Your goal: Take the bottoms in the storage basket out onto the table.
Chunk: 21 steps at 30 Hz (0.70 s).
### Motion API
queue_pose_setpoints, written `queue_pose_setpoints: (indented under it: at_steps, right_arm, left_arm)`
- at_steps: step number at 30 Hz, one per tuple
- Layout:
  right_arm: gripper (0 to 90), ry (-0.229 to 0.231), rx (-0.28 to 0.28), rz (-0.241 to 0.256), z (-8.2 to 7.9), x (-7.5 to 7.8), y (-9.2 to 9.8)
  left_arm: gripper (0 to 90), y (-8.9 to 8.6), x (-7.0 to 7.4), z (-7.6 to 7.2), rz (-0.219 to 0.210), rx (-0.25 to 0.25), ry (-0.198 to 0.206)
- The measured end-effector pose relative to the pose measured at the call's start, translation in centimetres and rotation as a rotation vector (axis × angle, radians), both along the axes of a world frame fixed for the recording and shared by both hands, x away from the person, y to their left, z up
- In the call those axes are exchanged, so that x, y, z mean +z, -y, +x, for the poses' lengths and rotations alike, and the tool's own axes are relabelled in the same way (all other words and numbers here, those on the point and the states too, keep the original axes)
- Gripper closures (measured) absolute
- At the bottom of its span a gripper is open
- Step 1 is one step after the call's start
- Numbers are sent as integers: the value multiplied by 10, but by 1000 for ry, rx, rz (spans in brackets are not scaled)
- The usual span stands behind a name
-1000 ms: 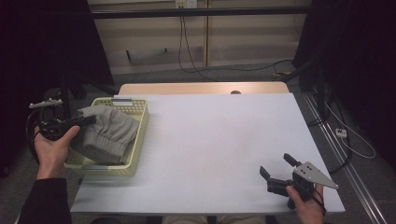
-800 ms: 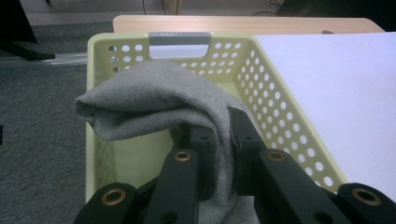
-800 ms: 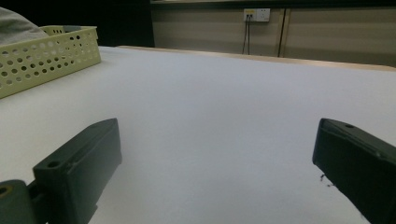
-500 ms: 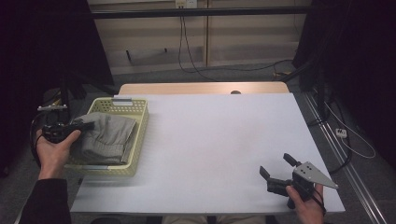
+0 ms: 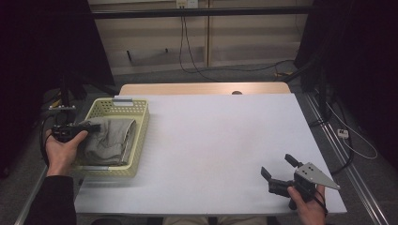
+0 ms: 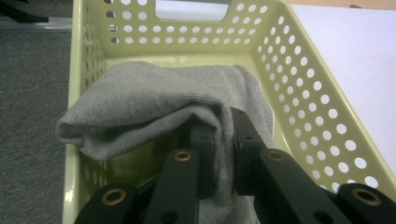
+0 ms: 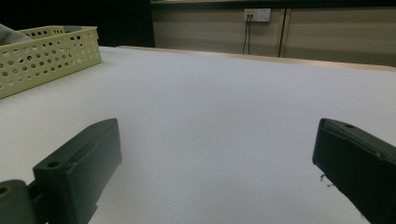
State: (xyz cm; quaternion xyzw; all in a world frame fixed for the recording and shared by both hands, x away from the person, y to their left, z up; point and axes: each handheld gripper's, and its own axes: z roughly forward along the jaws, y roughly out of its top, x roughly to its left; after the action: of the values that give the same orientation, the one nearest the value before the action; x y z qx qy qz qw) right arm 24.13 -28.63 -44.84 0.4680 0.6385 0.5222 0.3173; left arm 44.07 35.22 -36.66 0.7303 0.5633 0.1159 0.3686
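Jaws of the left gripper (image 6: 219, 140) are clenched on a fold of the grey cloth (image 6: 154, 100), which lies bunched inside the pale yellow perforated basket (image 5: 141, 123) at the left edge of the desk (image 5: 220, 140). From the left gripper view the pinch takes a thick doubled edge near the basket's near wall, with the rest of the cloth draped toward the far end. To lift it cleanly, I judge the pull should go straight up and then toward the open desk, keeping the hanging part clear of the basket rim so the light basket is not dragged along. Farther right, the desk is bare white. At the right near corner the right gripper (image 5: 280, 174) rests low over the surface, its jaws spread wide and grasping nothing, well placed to catch a free corner.
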Motion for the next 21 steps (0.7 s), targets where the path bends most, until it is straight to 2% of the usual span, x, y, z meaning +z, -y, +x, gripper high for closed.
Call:
queue_pose_setpoints:
  at_steps: [3, 5, 6, 8, 10, 11, 15, 17, 20, 21]
  right_arm:
    - [9, 0, 2, -4, 0, 0, 0]
    - [9, 0, 1, -2, 0, 0, 0]
    - [9, 1, 1, -2, 0, 0, 0]
    - [9, 1, 0, 0, 0, 0, 0]
    - [9, 0, -1, 0, 0, 0, 0]
    - [9, 0, 0, 0, 0, 0, 0]
    - [9, 0, 2, -2, 0, 0, 0]
    - [9, 0, 2, -2, 0, 0, 0]
    - [9, -1, 2, -1, 0, 0, 0]
    - [9, 1, 3, -2, 0, 0, 0]
  left_arm:
    - [826, 4, -2, 2, 30, -11, -19]
    - [826, 3, -3, 3, 27, -7, -18]
    - [826, 4, -3, 3, 51, 8, -14]
    - [826, 3, -2, 4, 111, 1, -28]
    - [826, 1, -1, 4, 133, 3, -30]
    - [826, 2, -2, 4, 127, 24, -30]
    - [826, 6, -9, 6, 201, 23, -53]
    - [826, 8, -11, 8, 218, 25, -71]
    - [826, 11, -13, 11, 269, 20, -86]
    - [826, 12, -15, 13, 266, 29, -92]
